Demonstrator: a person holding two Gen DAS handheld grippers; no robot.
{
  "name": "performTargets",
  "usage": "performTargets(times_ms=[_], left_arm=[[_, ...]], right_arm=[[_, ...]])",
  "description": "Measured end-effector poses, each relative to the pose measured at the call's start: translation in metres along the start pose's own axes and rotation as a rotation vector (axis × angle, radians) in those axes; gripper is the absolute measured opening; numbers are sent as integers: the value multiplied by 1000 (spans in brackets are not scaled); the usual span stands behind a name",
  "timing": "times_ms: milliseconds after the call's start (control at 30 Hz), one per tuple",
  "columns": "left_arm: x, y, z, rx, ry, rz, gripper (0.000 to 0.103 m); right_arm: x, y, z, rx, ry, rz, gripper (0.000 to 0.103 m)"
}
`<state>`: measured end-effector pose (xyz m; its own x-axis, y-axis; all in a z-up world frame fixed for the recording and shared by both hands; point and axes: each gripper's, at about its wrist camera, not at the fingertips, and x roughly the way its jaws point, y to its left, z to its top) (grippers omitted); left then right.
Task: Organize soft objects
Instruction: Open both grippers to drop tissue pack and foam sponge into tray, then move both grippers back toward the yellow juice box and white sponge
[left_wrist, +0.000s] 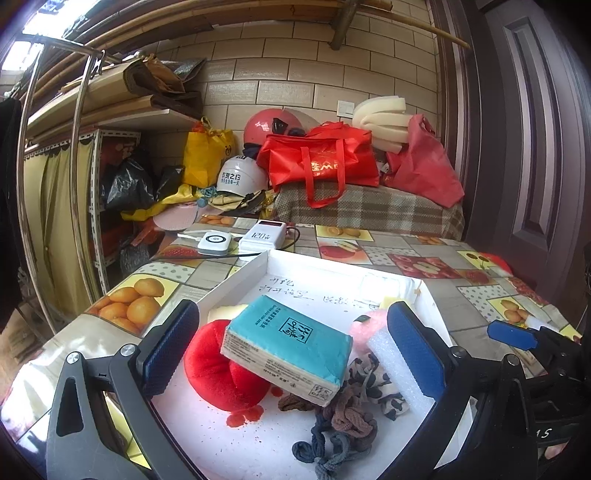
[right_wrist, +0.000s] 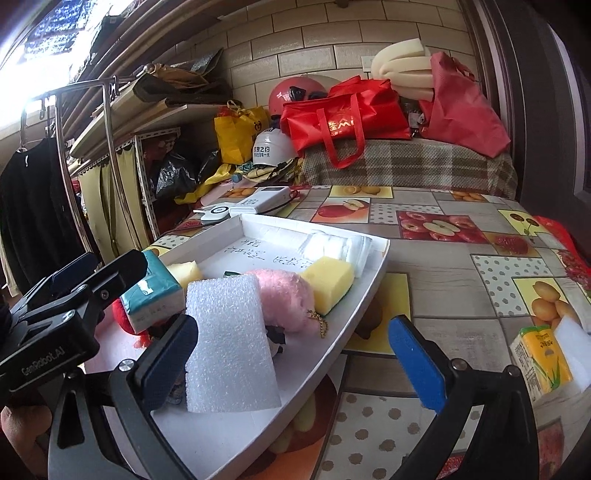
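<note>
The left gripper (left_wrist: 291, 347) gaped wide, the teal tissue pack (left_wrist: 286, 349) lying between its fingers in the white tray (left_wrist: 255, 271). The right gripper (right_wrist: 293, 354) also stood wide and empty, the white foam block (right_wrist: 229, 343) at its 9 o'clock.

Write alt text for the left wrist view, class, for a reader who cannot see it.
The open left gripper hovers over a white tray holding a teal tissue pack that rests on a red plush toy, beside a pink plush, white foam block and tangled cords.

Red plush (left_wrist: 221, 365) half under tissue pack (left_wrist: 286, 349)
</note>
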<state>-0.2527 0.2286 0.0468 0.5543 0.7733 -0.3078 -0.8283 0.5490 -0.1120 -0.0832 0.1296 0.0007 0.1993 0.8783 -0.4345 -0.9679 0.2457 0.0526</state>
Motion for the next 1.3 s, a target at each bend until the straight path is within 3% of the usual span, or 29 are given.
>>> performTargets(times_ms=[233, 333, 700, 867, 1033, 1200, 1300], left_arm=[[-2, -5, -1, 16, -2, 4, 103], [-4, -8, -1, 24, -3, 6, 103], [-17, -47, -6, 97, 5, -78, 103], [-23, -66, -9, 122, 11, -142, 103], [-31, -103, -15, 202, 28, -242, 103], [-25, -154, -23, 267, 122, -384, 103], [-13, -189, -29, 333, 205, -410, 103]], right_arm=[[-16, -25, -15, 51, 81, 10, 103], [-35, -43, -23, 68, 74, -5, 103], [-124, -126, -41, 101, -65, -308, 103], [-137, -165, -47, 151, -23, -423, 103], [-147, -196, -53, 164, 44, -462, 103], [-126, -221, -52, 179, 129, -431, 103], [-106, -230, -45, 147, 167, -442, 103]])
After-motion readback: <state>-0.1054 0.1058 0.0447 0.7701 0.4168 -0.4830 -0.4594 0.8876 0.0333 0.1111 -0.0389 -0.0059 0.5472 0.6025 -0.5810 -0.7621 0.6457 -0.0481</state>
